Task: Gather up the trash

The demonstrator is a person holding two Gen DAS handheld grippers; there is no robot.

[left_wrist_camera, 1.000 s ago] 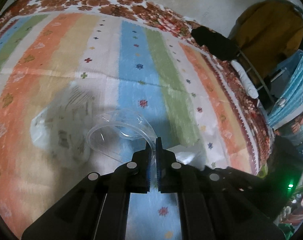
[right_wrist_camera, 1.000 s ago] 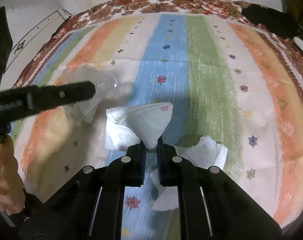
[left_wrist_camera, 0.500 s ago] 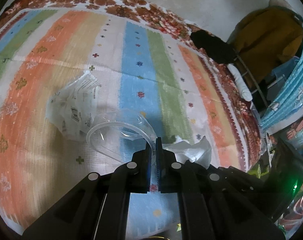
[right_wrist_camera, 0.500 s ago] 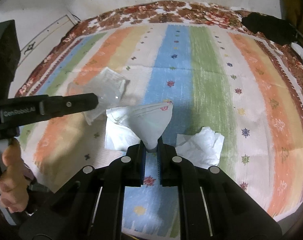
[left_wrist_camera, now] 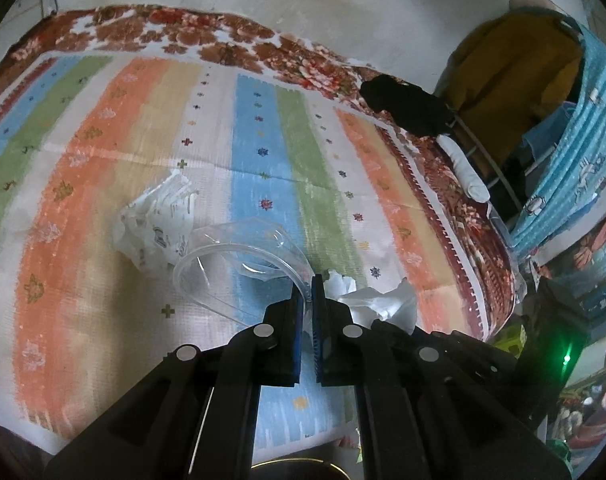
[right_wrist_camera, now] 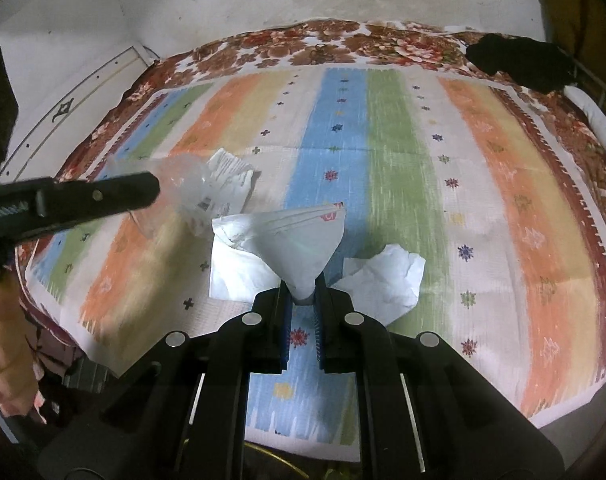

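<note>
Closest to me, the left gripper (left_wrist_camera: 307,280) was clenched on the rim of a clear plastic container (left_wrist_camera: 239,256), holding it tipped above the striped mat (left_wrist_camera: 263,152). My right gripper (right_wrist_camera: 303,292) was pinched on a folded white paper wrapper (right_wrist_camera: 299,240), which fanned upward from the jaws.

Compared with a second ago, both views had pulled back and upward. More of the mat's near edge showed, and a round, brass-coloured rim (right_wrist_camera: 279,456) had come into sight below it. I judged both pieces were lifted clear and being carried toward me, perhaps to a bin, though I could not tell what that rim was.

Just beyond the grippers, two pieces of trash lay uncollected on the mat: a crumpled white tissue (right_wrist_camera: 387,280) on the green stripe beside my right jaws, and a crumpled printed wrapper (left_wrist_camera: 155,220) on the orange and cream stripes. So the task looked partly done.

Farther off, a floral-bordered bedspread (right_wrist_camera: 343,46) edged the mat, with a black cloth (right_wrist_camera: 519,64) at the far right corner.
</note>
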